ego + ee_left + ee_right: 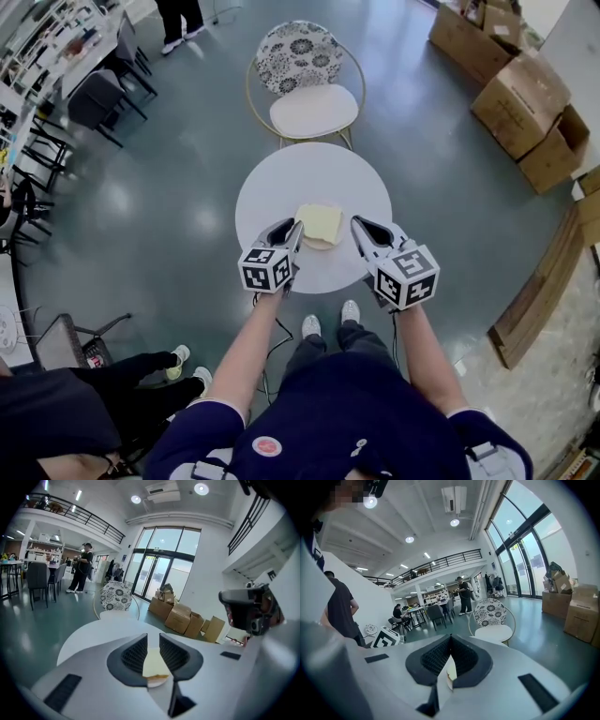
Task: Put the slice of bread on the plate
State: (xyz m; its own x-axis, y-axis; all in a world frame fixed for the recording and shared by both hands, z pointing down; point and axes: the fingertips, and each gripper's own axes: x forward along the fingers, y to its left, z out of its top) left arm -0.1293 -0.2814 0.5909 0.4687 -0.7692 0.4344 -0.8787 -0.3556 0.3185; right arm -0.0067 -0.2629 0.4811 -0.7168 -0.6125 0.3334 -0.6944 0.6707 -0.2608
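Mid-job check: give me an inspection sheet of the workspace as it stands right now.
Surface: round white table, holds only the plate.
Job's things: slice of bread lies on the plate.
Clutter: nothing seen.
Grippers: left hand-held gripper open, empty; right hand-held gripper shut, empty; both over the table's near side.
Cables: thin cable seems to hang below the left one.
Surroundings: patterned chair, cardboard boxes, people nearby.

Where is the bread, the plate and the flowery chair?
bread (320,223), head view, middle of the slice's top.
plate (321,246), head view, rim showing below the bread.
chair (314,109), head view, white seat cushion.
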